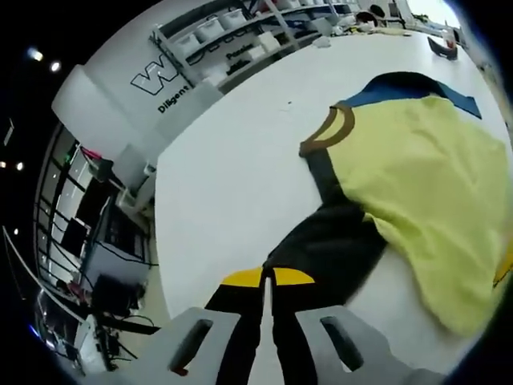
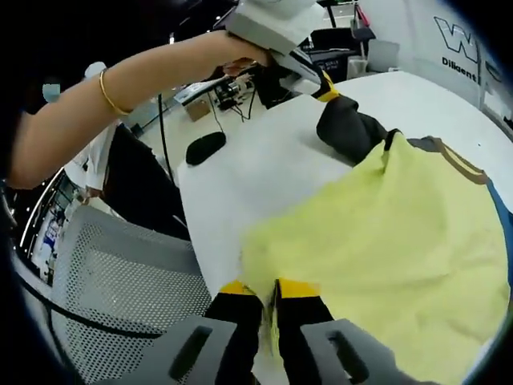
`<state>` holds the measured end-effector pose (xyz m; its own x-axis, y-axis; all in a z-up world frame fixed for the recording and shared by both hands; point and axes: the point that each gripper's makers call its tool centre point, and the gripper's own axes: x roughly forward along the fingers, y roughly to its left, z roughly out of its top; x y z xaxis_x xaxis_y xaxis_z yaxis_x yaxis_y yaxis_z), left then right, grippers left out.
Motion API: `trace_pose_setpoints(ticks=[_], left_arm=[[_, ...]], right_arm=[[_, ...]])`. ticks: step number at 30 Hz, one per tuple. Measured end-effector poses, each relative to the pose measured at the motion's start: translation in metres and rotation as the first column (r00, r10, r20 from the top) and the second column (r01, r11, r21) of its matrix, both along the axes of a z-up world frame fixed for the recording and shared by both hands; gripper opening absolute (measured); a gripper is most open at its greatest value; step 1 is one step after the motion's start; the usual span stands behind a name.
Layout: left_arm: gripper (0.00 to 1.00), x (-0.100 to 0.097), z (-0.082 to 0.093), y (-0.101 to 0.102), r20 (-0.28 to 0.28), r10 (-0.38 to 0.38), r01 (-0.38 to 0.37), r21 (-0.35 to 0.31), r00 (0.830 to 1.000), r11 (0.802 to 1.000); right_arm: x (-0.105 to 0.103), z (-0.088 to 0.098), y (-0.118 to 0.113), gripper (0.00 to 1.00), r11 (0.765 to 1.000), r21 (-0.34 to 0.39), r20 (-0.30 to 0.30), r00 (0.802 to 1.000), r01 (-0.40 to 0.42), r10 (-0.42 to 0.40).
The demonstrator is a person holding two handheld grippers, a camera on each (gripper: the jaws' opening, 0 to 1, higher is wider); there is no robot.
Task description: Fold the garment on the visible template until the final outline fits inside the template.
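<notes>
two views of one white table (image 1: 232,184) carrying a yellow garment (image 1: 425,184) with black sleeves, a brown collar (image 1: 329,132) and a blue inner panel (image 1: 401,90).

left gripper view: the garment fills the right half of the frame, its black sleeve (image 1: 333,241) running down to the bottom centre, where the left gripper (image 1: 268,281) has its yellow-tipped jaws pressed together on the sleeve cloth. shelving with white bins (image 1: 232,36) stands at upper centre beyond the table's far edge, and a white wall panel with lettering (image 1: 156,84) at upper left (only partly legible). desks and monitors (image 1: 88,241) lie at lower left.

right gripper view: the garment spreads over the right and lower right, the sleeve bunched at upper centre. the right gripper (image 2: 268,290), at bottom centre, has its jaws closed on the garment's yellow edge. the left gripper enters at top centre, gripped by a hand (image 2: 240,56) whose forearm wears a gold bangle (image 2: 108,92) and crosses the upper left. a black oval object (image 2: 206,147) lies on the table at centre left; a grey mesh chair (image 2: 112,281) stands at lower left, off the table.
</notes>
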<state>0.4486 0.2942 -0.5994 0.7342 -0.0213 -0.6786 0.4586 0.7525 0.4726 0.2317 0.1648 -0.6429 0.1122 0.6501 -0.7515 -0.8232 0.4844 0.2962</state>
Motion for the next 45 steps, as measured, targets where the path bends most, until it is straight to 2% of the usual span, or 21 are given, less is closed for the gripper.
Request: trace_pose_setpoints(ticks=[2,3,4,5,7,8,11,12,19,20,21,22,26,28,31,34,38,41,42,44,45], left_arm=[[0.11,-0.002,0.000,0.002,-0.001,0.007,-0.007,-0.011,1.000,1.000],[0.14,-0.003,-0.001,0.004,-0.002,0.021,-0.021,-0.022,1.000,1.000],[0.18,-0.005,-0.001,0.008,-0.003,0.045,-0.045,-0.045,0.999,0.998],[0.20,-0.007,-0.001,0.012,-0.004,0.069,-0.069,-0.068,0.998,0.995],[0.24,-0.012,0.001,0.016,-0.001,0.126,-0.124,-0.163,0.992,0.979],[0.25,-0.015,0.001,0.018,-0.008,0.150,-0.149,-0.192,0.989,0.970],[0.34,-0.017,0.001,0.019,-0.014,0.163,-0.162,-0.217,0.987,0.963],[0.37,-0.026,-0.001,0.013,-0.041,0.198,-0.200,-0.333,0.979,0.922],[0.48,-0.039,-0.011,0.004,-0.069,0.177,-0.190,-0.350,0.982,0.917],[0.49,-0.041,-0.014,-0.003,-0.081,0.173,-0.191,-0.384,0.981,0.903],[0.50,-0.041,-0.014,-0.004,-0.083,0.174,-0.193,-0.394,0.981,0.898],[0.50,-0.043,-0.019,-0.007,-0.096,0.175,-0.199,-0.409,0.980,0.891],[0.47,-0.048,-0.029,-0.007,-0.123,0.191,-0.225,-0.407,0.974,0.885],[0.45,-0.048,-0.035,-0.010,-0.138,0.201,-0.242,-0.447,0.970,0.861],[0.43,-0.048,-0.044,-0.009,-0.154,0.206,-0.256,-0.473,0.966,0.843],[0.40,-0.048,-0.050,-0.007,-0.155,0.216,-0.264,-0.471,0.964,0.842],[0.37,-0.048,-0.054,-0.007,-0.161,0.220,-0.271,-0.479,0.962,0.835],[0.32,-0.048,-0.057,-0.009,-0.162,0.212,-0.264,-0.474,0.964,0.840],[0.30,-0.047,-0.058,-0.010,-0.164,0.208,-0.262,-0.472,0.964,0.842],[0.26,-0.046,-0.062,-0.010,-0.176,0.209,-0.269,-0.471,0.962,0.840],[0.23,-0.046,-0.063,-0.010,-0.179,0.210,-0.271,-0.470,0.961,0.840]], right_arm=[[0.001,0.006,0.002,0.29,1.000,0.023,0.006,1.000,0.008,-0.008],[0.004,0.011,0.003,0.32,0.999,0.042,0.012,1.000,0.015,-0.015],[0.015,0.026,0.000,0.30,0.997,0.071,0.021,0.999,0.044,-0.045],[0.022,0.034,0.000,0.28,0.994,0.093,0.031,0.997,0.061,-0.064],[0.038,0.048,-0.002,0.28,0.986,0.137,0.050,0.994,0.093,-0.101],[0.045,0.053,-0.003,0.30,0.984,0.147,0.056,0.992,0.103,-0.112],[0.054,0.057,-0.005,0.30,0.981,0.157,0.064,0.990,0.117,-0.128],[0.091,0.065,-0.011,0.30,0.976,0.155,0.105,0.980,0.152,-0.169],[0.146,0.067,-0.005,0.28,0.962,0.179,0.121,0.966,0.206,-0.229],[0.157,0.066,0.002,0.27,0.963,0.179,0.125,0.966,0.201,-0.225],[0.165,0.065,0.009,0.27,0.964,0.185,0.129,0.967,0.192,-0.218],[0.170,0.064,0.013,0.27,0.964,0.185,0.129,0.968,0.191,-0.217],[0.195,0.052,0.036,0.24,0.967,0.177,0.131,0.969,0.184,-0.208],[0.199,0.045,0.041,0.24,0.970,0.163,0.124,0.971,0.182,-0.203],[0.207,0.029,0.050,0.23,0.975,0.128,0.100,0.975,0.184,-0.197],[0.216,0.012,0.055,0.22,0.977,0.093,0.092,0.975,0.193,-0.202],[0.223,-0.001,0.059,0.13,0.975,0.079,0.081,0.974,0.207,-0.213],[0.226,-0.002,0.063,0.00,0.974,0.096,0.081,0.974,0.206,-0.214],[0.226,0.000,0.064,0.00,0.975,0.106,0.084,0.975,0.195,-0.205],[0.228,0.014,0.066,0.00,0.977,0.150,0.144,0.975,0.150,-0.172],[0.227,0.017,0.066,0.00,0.978,0.157,0.153,0.974,0.141,-0.165]])
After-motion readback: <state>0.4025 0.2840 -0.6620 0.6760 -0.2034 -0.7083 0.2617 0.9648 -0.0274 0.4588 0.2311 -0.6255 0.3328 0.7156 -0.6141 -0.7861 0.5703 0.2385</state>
